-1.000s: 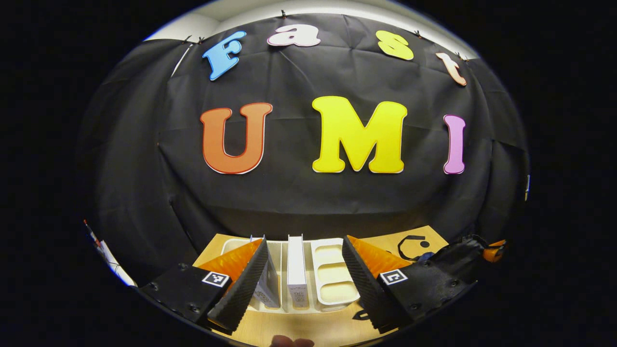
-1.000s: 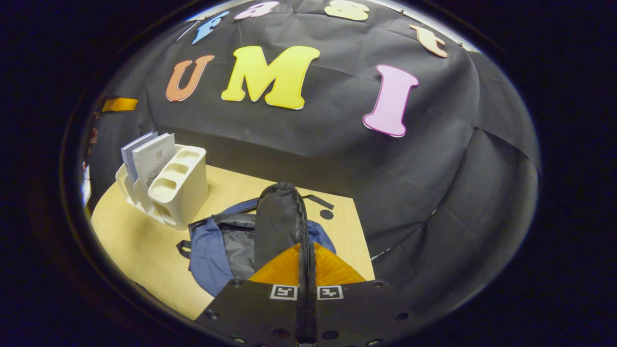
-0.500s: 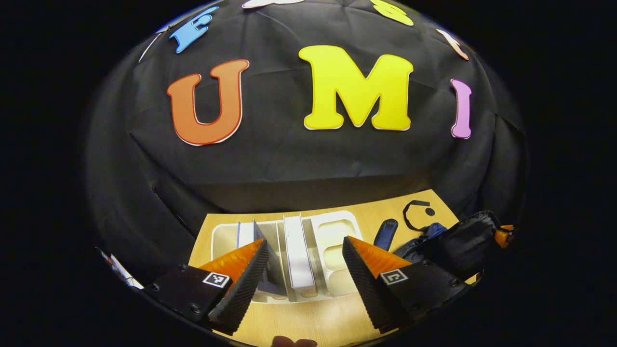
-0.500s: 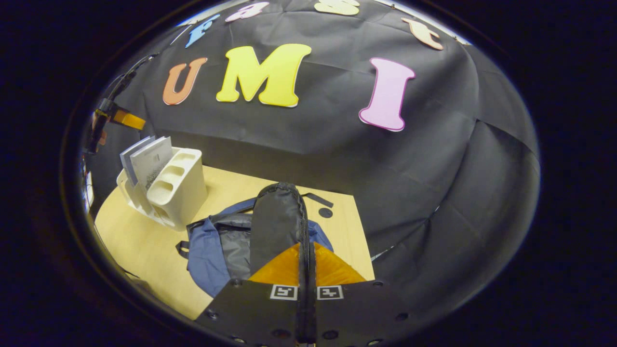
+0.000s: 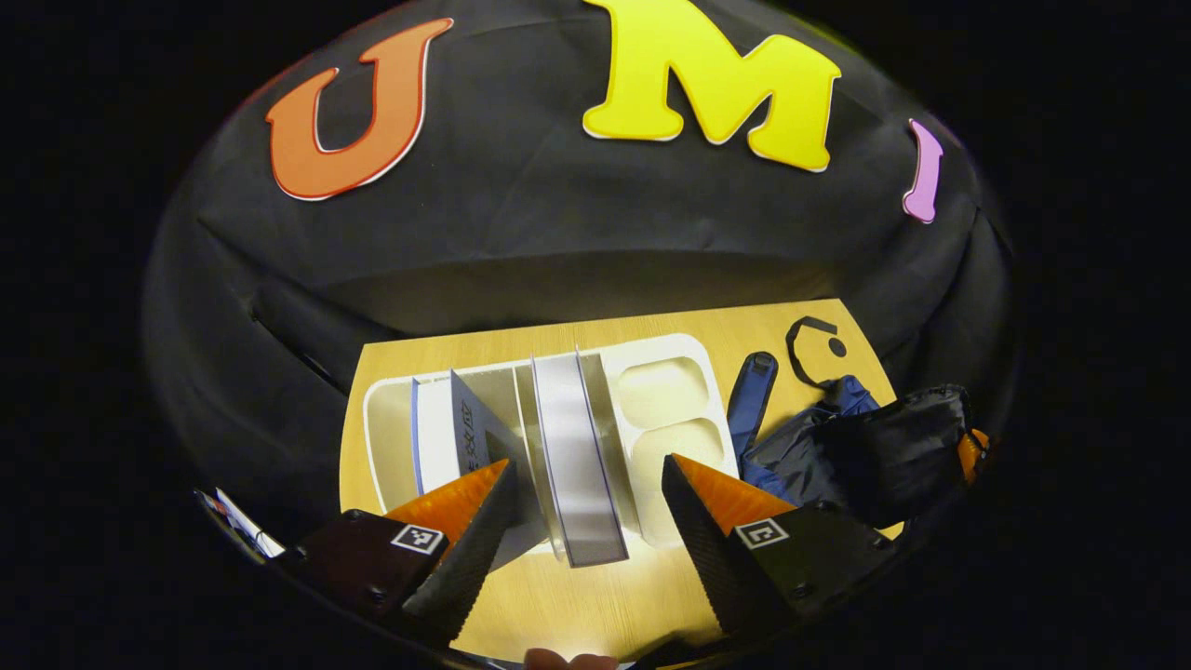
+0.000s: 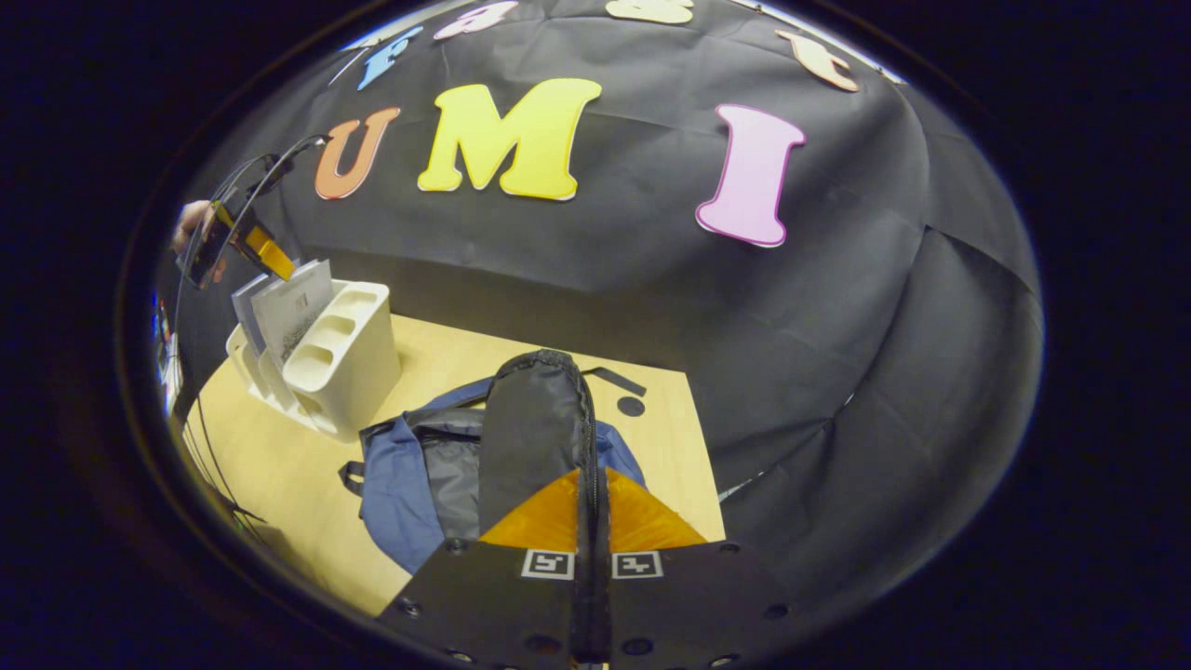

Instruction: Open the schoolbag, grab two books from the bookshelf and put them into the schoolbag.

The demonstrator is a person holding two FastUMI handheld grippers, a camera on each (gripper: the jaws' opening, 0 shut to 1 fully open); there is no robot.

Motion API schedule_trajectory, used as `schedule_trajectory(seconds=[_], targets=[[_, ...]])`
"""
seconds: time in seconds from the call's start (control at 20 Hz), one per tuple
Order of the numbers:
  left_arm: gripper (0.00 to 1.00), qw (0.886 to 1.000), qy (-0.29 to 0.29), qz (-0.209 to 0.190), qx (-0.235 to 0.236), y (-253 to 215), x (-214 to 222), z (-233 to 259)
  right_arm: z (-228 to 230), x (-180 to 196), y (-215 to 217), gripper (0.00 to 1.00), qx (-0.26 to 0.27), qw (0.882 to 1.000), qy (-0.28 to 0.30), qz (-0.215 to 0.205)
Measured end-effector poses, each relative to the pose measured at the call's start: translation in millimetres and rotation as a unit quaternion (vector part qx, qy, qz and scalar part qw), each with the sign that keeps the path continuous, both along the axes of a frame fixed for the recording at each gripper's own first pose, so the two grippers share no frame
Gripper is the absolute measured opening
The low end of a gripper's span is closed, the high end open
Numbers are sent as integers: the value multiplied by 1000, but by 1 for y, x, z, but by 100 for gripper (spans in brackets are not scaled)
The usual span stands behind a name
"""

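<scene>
Your table (image 5: 595,596) is pale wood-grain board, set against the black cloth wall. On it the bag (image 6: 409,475) lies slumped: soft blue fabric with a grey lining showing at its open mouth, and a black flap (image 6: 535,428) with a zip along its edge raised upright. Left of the bag stands the shelf (image 6: 349,358), a smooth cream plastic rack with rounded corners, slots at one end and pockets at the other. Two thin books stand in the slots, a white-spined book (image 5: 577,465) and a grey-covered book (image 5: 470,433) leaning beside it.

Your right gripper (image 6: 592,521) has its jaws pressed together on the flap's zip edge, holding it up above the bag. Your left gripper (image 5: 586,489) hovers over the shelf with its jaws wide apart and holding nothing; the white-spined book sits in the gap between them, and the grey-covered book lies just by the left finger (image 5: 465,549), though you cannot tell if they touch. In the right gripper view the left gripper (image 6: 244,244) hangs just above the book tops
</scene>
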State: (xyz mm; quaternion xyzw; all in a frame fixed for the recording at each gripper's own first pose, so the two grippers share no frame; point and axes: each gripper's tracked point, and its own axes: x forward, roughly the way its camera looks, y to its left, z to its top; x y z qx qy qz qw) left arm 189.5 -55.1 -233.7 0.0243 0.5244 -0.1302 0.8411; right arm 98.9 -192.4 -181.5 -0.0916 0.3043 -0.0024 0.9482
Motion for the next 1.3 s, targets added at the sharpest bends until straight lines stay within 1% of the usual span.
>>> schedule_trajectory(seconds=[0.25, 0.35, 0.45, 0.5, 0.6, 0.7, 0.75, 0.8, 0.85, 0.9, 1.0, 1.05, 1.1, 1.15, 1.3], targets=[[97, 997, 73, -4, 15, 1, -6, -30, -1, -1, 0, 0, 4, 1000, 1, -2], [97, 995, 103, 5, 17, 3, -10, -42, -2, 0, 0, 0, 5, 1000, 2, -3], [97, 990, 137, 15, 6, 1, -16, -54, -1, 0, 1, 0, 6, 1000, 2, -3], [98, 989, 148, 19, 1, -1, -19, -58, -1, -1, 0, 0, 6, 1000, 3, -3], [95, 987, 159, 24, 2, -1, -19, -64, -2, -1, -1, 0, 7, 1000, 4, -4], [89, 986, 165, 27, 12, 2, -19, -67, -2, -1, 0, 0, 8, 1000, 6, -4], [84, 985, 167, 26, 20, 4, -17, -67, -2, -1, 0, 0, 8, 1000, 6, -3], [82, 985, 168, 24, 26, 5, -16, -68, -2, -1, 1, 0, 8, 1000, 5, -2], [76, 985, 170, 22, 32, 5, -15, -69, -2, -1, 1, 0, 9, 1000, 5, -2], [75, 984, 174, 22, 38, 6, -16, -70, -2, -2, 1, 0, 10, 1000, 5, -3], [66, 981, 187, 23, 49, 8, -18, -70, -2, -3, 1, 0, 13, 1000, 6, -4], [64, 979, 194, 26, 56, 10, -19, -68, -3, -3, 1, 0, 14, 1000, 6, -4], [52, 978, 200, 30, 58, 12, -22, -69, -3, -4, 0, 0, 13, 1000, 5, -4], [49, 976, 207, 37, 59, 12, -25, -69, -3, -4, -1, 0, 13, 1000, 4, -4], [46, 972, 222, 54, 61, 9, -38, -60, -5, -5, -3, 0, 13, 1000, 6, -5]])
